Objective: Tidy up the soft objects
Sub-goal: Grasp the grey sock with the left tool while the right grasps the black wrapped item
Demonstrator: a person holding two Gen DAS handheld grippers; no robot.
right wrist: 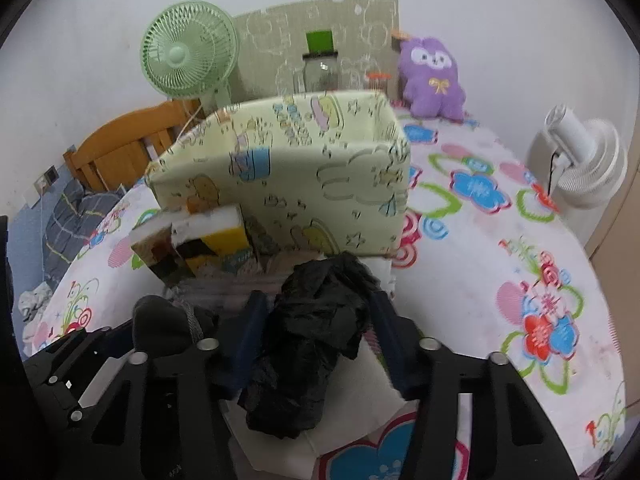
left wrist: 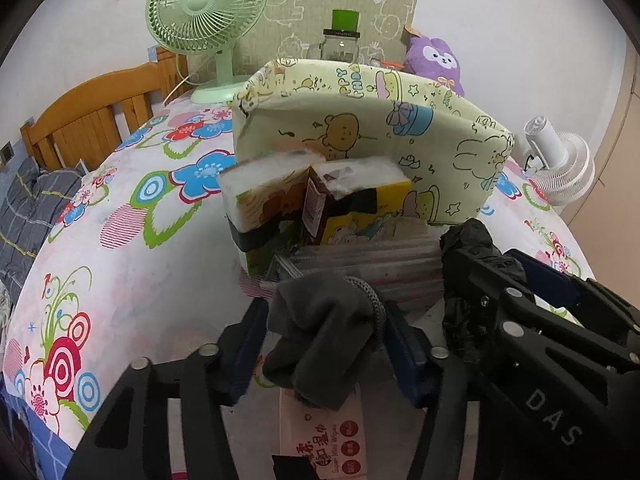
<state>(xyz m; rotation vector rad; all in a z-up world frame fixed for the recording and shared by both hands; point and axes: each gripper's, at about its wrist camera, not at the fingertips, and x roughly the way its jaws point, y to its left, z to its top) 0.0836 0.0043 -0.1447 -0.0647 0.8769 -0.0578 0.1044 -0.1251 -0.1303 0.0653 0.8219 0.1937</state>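
Left claw [left wrist: 326, 340] clenched on a grey rolled sock [left wrist: 320, 336]; right claw [right wrist: 318, 336] clenched on a crumpled black plastic bag [right wrist: 316, 344]. Both are above a wet-wipes pack [left wrist: 324, 444], just before tissue packs [left wrist: 316, 204] and a pale-green cartoon-print fabric bin [left wrist: 372, 136] on the floral-sheeted bed [left wrist: 132, 264]. Behind: green fan [left wrist: 206, 12], purple plush [left wrist: 436, 60].

A matt grey knit cloth [left wrist: 320, 332] is being shown at lower centre, beside crinkled, faintly glossy black plastic film [right wrist: 316, 344]. Printed fabric is covering the box [left wrist: 360, 128]; varnished wood is forming the headboard [left wrist: 100, 112] at left.
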